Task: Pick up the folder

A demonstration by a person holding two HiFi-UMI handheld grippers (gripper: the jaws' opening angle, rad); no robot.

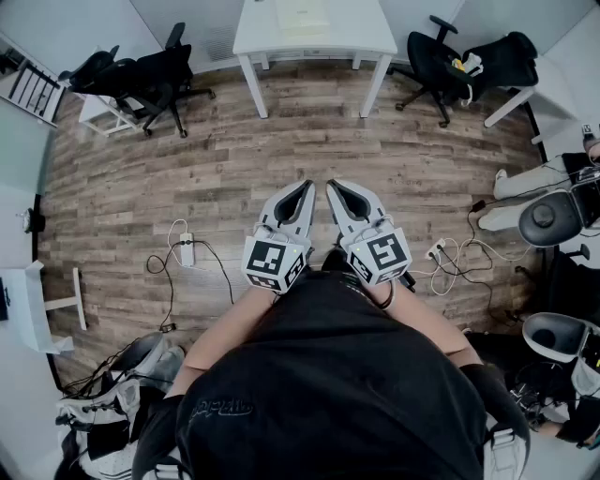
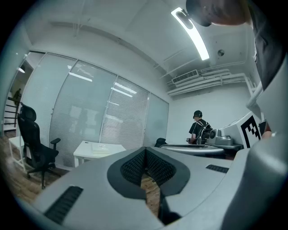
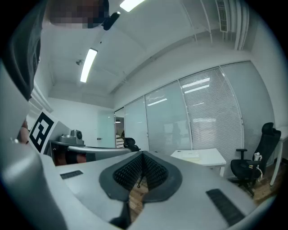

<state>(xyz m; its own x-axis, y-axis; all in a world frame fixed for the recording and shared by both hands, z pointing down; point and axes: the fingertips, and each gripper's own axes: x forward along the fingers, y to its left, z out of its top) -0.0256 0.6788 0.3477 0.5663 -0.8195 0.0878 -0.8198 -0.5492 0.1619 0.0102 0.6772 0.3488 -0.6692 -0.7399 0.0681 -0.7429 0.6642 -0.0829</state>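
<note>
Folder (image 1: pixel 305 17): pale and flat, lying on the white table (image 1: pixel 366 39) at the far end of the room, well apart from both grippers. Nearest to us in the head view is the person's dark shirt (image 1: pixel 328 375), with both forearms reaching forward from under it. The left gripper (image 1: pixel 302 187) and the right gripper (image 1: pixel 334 187) are held side by side over the floor, tips angled toward each other, each carrying its marker cube at the rear. In the left gripper view we see the left gripper (image 2: pixel 145 150) with its ribbed pads pressed together at the tip and nothing between them. The right gripper view shows the right gripper (image 3: pixel 142 155) likewise fully closed and empty. Below them lies the wooden plank floor (image 1: pixel 187 178), with a white power strip (image 1: pixel 187 249) and looping cables to the left. Further out, a black office chair (image 1: pixel 141 80) stands at the left and another black chair (image 1: pixel 441 56) at the right, either side of the table. In the left gripper view the folder (image 2: pixel 101 148) lies on the table top (image 2: pixel 83 153) before a glass wall with blinds, and a person in a cap (image 2: pixel 198 130) stands far off to the right. The right gripper view places the folder (image 3: pixel 190 155) on the same table (image 3: pixel 213 159), a chair (image 3: pixel 258 157) just beyond it.
</note>
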